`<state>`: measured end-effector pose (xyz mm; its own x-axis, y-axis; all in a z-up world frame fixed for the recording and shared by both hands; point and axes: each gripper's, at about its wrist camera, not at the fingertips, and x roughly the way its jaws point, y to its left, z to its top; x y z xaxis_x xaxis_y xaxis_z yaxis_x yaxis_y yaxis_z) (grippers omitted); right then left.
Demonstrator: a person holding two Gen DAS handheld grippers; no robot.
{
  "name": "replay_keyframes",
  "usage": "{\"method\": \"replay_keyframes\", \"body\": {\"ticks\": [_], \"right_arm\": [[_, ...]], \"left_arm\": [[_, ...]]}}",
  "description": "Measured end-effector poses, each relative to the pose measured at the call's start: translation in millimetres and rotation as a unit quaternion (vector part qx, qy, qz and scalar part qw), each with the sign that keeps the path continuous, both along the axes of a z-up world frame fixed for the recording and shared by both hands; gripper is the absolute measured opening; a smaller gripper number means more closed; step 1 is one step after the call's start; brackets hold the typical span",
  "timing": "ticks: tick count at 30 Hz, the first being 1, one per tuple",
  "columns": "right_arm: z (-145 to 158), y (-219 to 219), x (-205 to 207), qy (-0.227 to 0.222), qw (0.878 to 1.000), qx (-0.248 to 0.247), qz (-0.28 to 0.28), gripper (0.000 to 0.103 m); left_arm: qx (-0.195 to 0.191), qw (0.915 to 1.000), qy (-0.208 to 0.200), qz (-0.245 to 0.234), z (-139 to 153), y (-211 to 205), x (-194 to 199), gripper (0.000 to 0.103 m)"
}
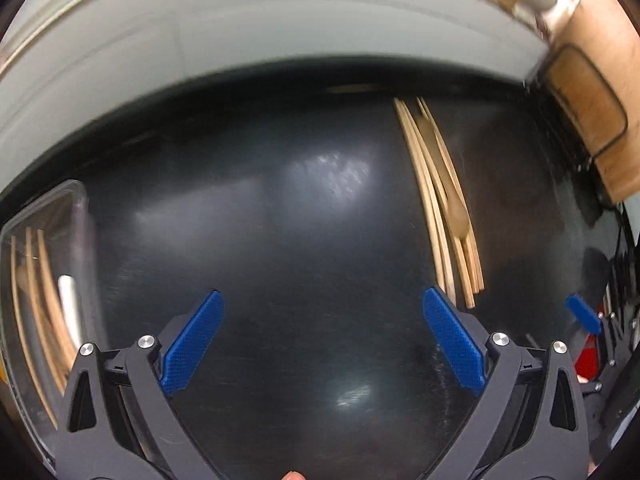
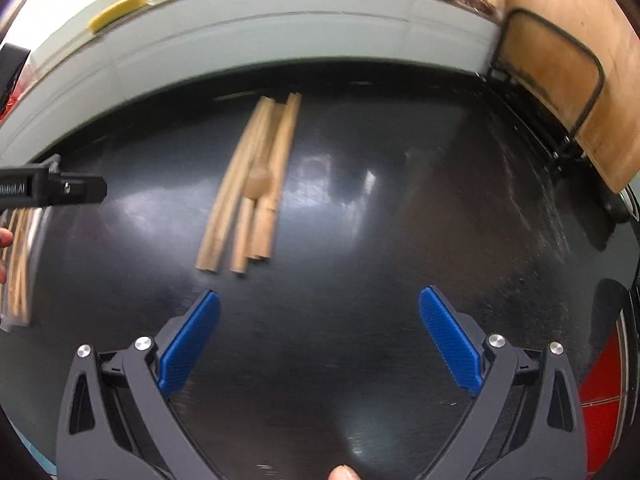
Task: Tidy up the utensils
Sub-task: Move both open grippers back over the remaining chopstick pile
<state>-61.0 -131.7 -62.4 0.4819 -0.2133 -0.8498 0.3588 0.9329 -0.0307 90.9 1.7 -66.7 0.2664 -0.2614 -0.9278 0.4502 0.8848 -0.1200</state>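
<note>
A bundle of wooden chopsticks [image 1: 444, 200] with a wooden spoon [image 1: 458, 216] among them lies on the black table [image 1: 260, 208]. In the left wrist view it is ahead and to the right of my open, empty left gripper [image 1: 322, 300]. In the right wrist view the same bundle [image 2: 250, 188] lies ahead and to the left of my open, empty right gripper [image 2: 320, 300]. A clear plastic container [image 1: 44, 272] at the left holds several chopsticks and a white utensil [image 1: 70, 300].
A grey wall strip [image 2: 240, 48] runs along the table's far edge. A wooden board in a black wire rack [image 2: 560, 76] stands at the far right. The left gripper's body [image 2: 52, 188] shows at the left of the right wrist view. Something red [image 2: 600, 400] is at the right.
</note>
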Motion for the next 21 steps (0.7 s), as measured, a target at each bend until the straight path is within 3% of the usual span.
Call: {"method": "replay_keyframes", "body": {"ticks": [6, 21], "right_arm": [[-17.9, -27.0, 10.0, 0.011, 1.000, 0.011, 0.004, 0.096], [-31.8, -33.7, 57.8, 0.011, 0.998, 0.030, 0.048, 0.096]], "left_arm": [[0.024, 0.9996, 0.010, -0.005, -17.1, -28.1, 3.5, 0.097], [0.042, 0.9975, 0.051, -0.022, -51.1, -71.7, 23.8, 0.097]]}}
